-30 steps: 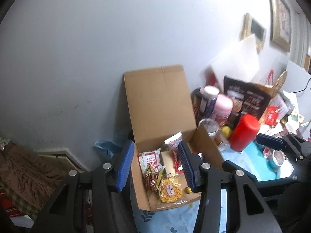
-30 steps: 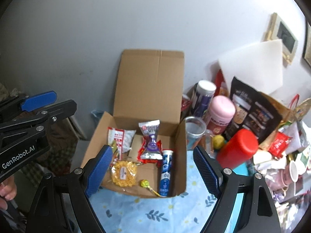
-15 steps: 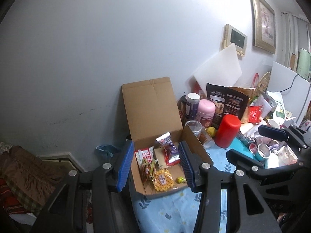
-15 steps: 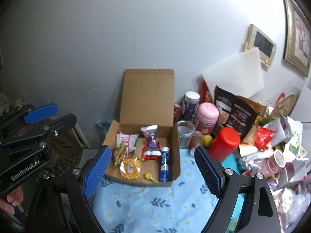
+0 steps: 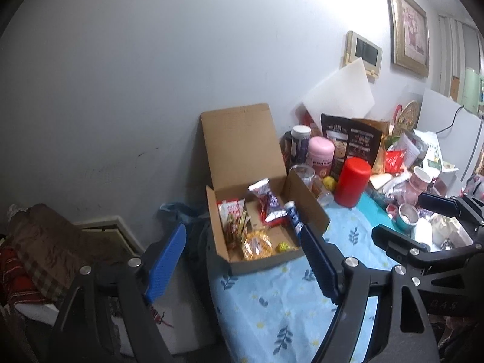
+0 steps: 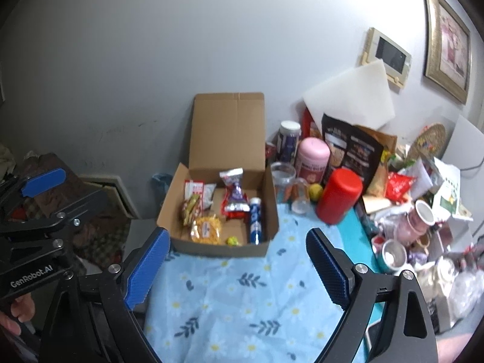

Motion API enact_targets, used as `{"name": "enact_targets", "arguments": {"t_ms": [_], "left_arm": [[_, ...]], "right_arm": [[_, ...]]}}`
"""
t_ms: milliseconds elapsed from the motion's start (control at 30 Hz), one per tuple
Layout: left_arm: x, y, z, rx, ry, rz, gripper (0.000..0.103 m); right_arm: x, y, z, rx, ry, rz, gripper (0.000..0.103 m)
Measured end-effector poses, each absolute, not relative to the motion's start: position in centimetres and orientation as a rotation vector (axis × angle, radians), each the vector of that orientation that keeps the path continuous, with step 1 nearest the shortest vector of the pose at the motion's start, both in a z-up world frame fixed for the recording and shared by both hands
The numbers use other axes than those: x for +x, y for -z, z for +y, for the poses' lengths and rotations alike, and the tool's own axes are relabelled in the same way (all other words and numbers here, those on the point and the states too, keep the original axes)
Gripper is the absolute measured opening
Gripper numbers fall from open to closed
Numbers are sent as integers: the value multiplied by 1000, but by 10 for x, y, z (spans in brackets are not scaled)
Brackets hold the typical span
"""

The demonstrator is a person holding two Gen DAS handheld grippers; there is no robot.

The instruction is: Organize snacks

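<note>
An open cardboard box (image 6: 273,181) (image 5: 305,195) sits on the blue flowered tablecloth, lid flap up against the wall. Inside lie a blue tube (image 6: 255,220) (image 5: 294,217), a purple and red packet (image 6: 234,198) (image 5: 270,204), a yellow packet (image 6: 206,230) (image 5: 257,245), red and white packets (image 6: 193,195) and a small yellow-green candy (image 6: 233,240). My left gripper (image 5: 243,264) is open and empty, held back from the box. My right gripper (image 6: 237,267) is open and empty, over the cloth in front of the box.
Right of the box stand a red cylinder (image 6: 338,195), a pink jar (image 6: 313,158), a dark jar (image 6: 289,140), a black snack bag (image 6: 351,151) and a heap of cups and wrappers (image 6: 417,220). A brown blanket (image 5: 45,242) lies left of the table.
Both grippers have pulled back and up from the box, which now looks smaller and farther away. Both stay open and empty. More tablecloth shows in front.
</note>
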State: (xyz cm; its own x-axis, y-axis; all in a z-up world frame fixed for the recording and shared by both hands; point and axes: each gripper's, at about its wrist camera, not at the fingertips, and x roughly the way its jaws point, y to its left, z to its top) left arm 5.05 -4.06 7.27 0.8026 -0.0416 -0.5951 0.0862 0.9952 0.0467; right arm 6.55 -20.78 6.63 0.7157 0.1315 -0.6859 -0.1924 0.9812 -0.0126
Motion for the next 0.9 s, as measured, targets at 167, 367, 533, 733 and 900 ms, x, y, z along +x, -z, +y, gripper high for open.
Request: {"name": "enact_targets", "arguments": {"t_ms": [167, 367, 533, 733, 900], "left_arm": [[33, -61, -41, 88, 54, 660, 78], [20, -48, -35, 49, 46, 707, 78], [12, -44, -33, 50, 25, 709, 78], [11, -45, -31, 36, 25, 716, 78], [11, -44, -32, 33, 32, 719, 78]], "right_arm": [[46, -53, -207, -69, -177, 776, 93], [30, -41, -209, -36, -181, 800, 93], [23, -36, -209, -29, -193, 806, 93], [21, -37, -208, -25, -198, 800, 93], [20, -38, -207, -22, -195, 798, 93]]}}
